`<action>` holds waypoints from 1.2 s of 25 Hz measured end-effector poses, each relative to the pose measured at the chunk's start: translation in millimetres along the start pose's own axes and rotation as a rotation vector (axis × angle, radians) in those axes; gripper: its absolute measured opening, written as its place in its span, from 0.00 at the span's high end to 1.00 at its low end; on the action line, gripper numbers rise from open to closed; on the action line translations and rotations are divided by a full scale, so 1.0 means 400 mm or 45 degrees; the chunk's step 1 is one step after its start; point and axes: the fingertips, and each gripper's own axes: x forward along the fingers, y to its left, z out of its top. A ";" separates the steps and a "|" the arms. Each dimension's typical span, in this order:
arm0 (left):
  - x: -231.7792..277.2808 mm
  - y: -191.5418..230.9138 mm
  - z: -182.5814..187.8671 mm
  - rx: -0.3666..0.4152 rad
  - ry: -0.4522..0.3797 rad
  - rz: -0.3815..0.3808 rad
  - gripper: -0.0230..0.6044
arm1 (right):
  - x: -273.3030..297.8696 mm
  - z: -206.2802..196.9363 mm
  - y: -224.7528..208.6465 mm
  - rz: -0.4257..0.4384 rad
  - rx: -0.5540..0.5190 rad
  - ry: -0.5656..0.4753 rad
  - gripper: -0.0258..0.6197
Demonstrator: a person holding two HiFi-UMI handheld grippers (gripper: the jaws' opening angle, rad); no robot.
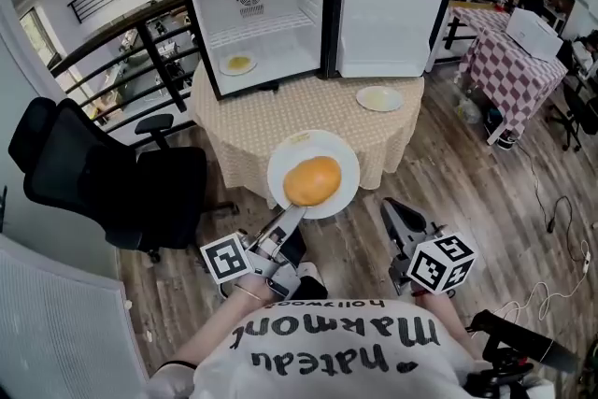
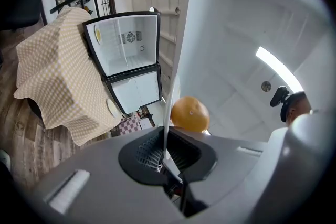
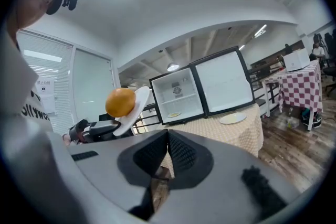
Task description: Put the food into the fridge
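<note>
My left gripper [image 1: 295, 214] is shut on the near rim of a white plate [image 1: 338, 156] and holds it in the air in front of the table. An orange round food [image 1: 312, 180] sits on the plate. In the left gripper view the plate [image 2: 171, 93] shows edge-on between the closed pads, with the orange food [image 2: 190, 114] beside it. The small black fridge [image 1: 266, 19] stands open on the table, its door [image 1: 385, 19] swung right. My right gripper [image 1: 392, 210] hangs shut and empty at the lower right; its view shows the orange food [image 3: 121, 102].
Inside the fridge lies a plate with yellow food [image 1: 238, 64]. Another plate [image 1: 379, 98] rests on the beige checked tablecloth [image 1: 299, 107]. A black office chair [image 1: 103, 178] stands to the left. A red-checked table [image 1: 509, 61] is at the right.
</note>
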 end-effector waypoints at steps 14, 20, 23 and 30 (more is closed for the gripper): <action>0.223 0.122 0.359 0.031 0.042 -0.053 0.95 | 0.370 0.190 -0.135 -0.028 0.015 -0.079 0.94; 0.275 0.183 0.475 0.045 0.038 -0.045 0.95 | 0.505 0.205 -0.153 -0.003 0.013 -0.069 0.94; 0.313 0.214 0.530 0.038 0.023 -0.025 0.95 | 0.547 0.189 -0.162 -0.002 0.015 -0.026 0.94; 0.423 0.317 0.642 -0.003 -0.084 0.009 0.96 | 0.618 0.168 -0.223 -0.022 0.005 0.015 0.94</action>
